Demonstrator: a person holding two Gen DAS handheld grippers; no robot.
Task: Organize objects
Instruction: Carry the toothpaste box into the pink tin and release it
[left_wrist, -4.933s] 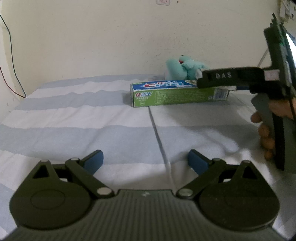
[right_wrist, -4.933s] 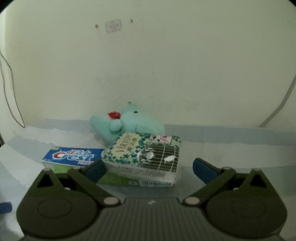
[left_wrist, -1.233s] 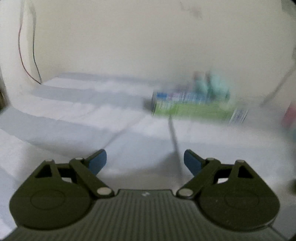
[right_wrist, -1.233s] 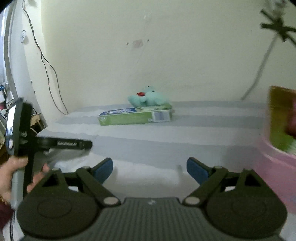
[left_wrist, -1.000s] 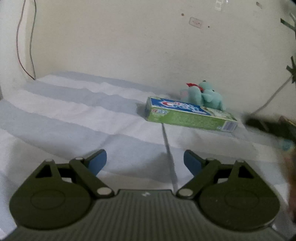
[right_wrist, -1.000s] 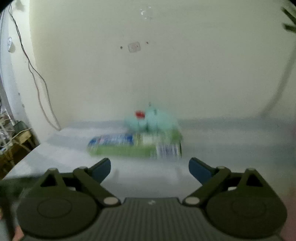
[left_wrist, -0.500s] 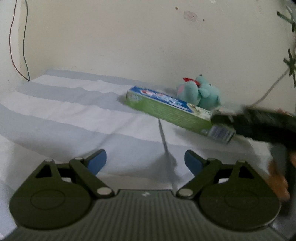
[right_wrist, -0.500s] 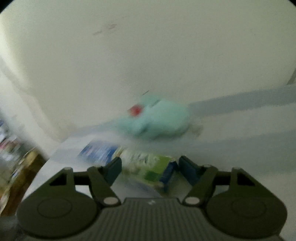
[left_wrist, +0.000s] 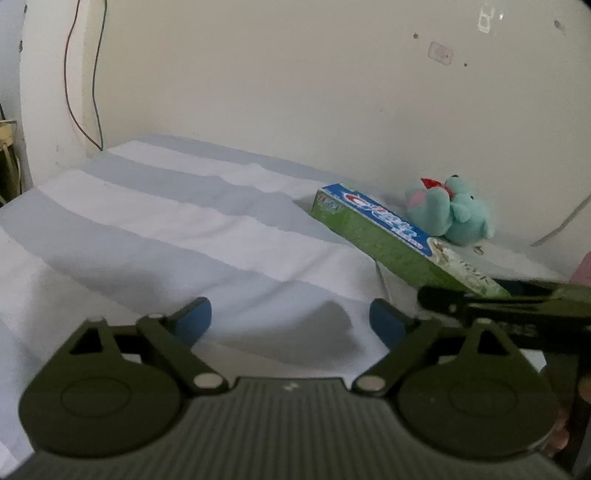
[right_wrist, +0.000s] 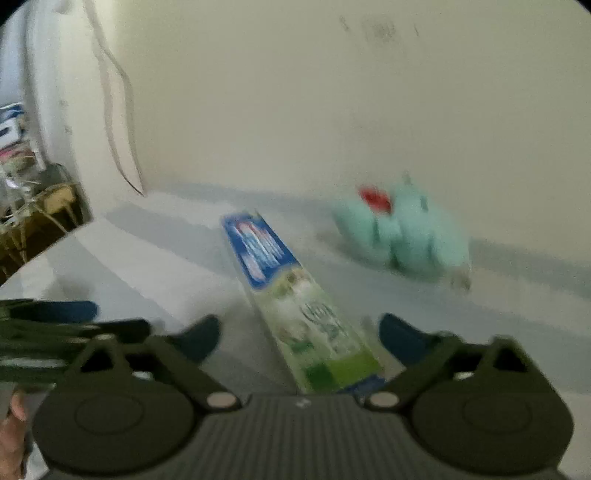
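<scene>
Toothpaste carton, long green-and-blue cardboard (right_wrist: 295, 295), lies on striped bedsheet (left_wrist: 184, 229) w/ near end between right gripper (right_wrist: 299, 334)'s opening, untouching jaws; left gripper (left_wrist: 290, 319) spread, empty; off-centre grab could swing it into teal plush toy (left_wrist: 454, 214).

Striped grey-white bed sheet (left_wrist: 177, 221) left of long green-blue toothpaste box (left_wrist: 373, 227) open; teal plush toy (left_wrist: 452, 210) blocks wall side behind box.
</scene>
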